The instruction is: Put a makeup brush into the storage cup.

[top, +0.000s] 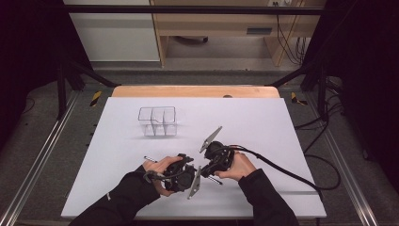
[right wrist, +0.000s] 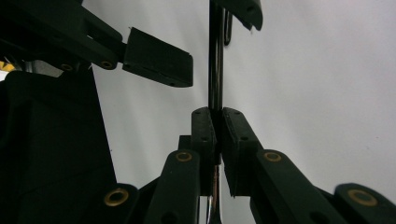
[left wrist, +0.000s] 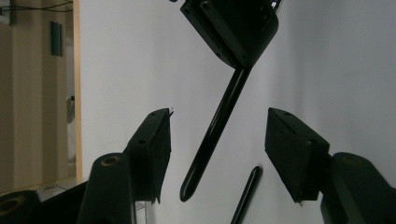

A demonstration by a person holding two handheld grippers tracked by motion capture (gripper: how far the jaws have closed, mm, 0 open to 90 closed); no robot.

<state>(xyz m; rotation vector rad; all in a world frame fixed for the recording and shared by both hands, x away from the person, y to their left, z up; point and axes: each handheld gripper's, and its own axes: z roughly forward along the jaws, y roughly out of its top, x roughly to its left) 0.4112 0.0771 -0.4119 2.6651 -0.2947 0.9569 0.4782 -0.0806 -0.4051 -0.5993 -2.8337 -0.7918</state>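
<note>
1. A thin black glossy rod, probably a pen (right wrist: pixel 215 56), is clamped between the closed jaws of the right tool (right wrist: pixel 218 140); it is held above the worktop, near the front edge.
2. The left tool (left wrist: pixel 217 140) is held with its jaws wide apart on either side of the rod's free end (left wrist: pixel 212 135); no contact is seen.
3. A handover between the tools is judged to be under way; the left grasp is not yet made.
4. The clear plastic compartment organiser (top: pixel 157 120) stands empty, well apart; placement there is judged to remain.
5. The white worktop (top: pixel 263 122) is bare otherwise. Grey floor, black frame rails and a wooden desk (top: pixel 211 23) are seen beyond.
</note>
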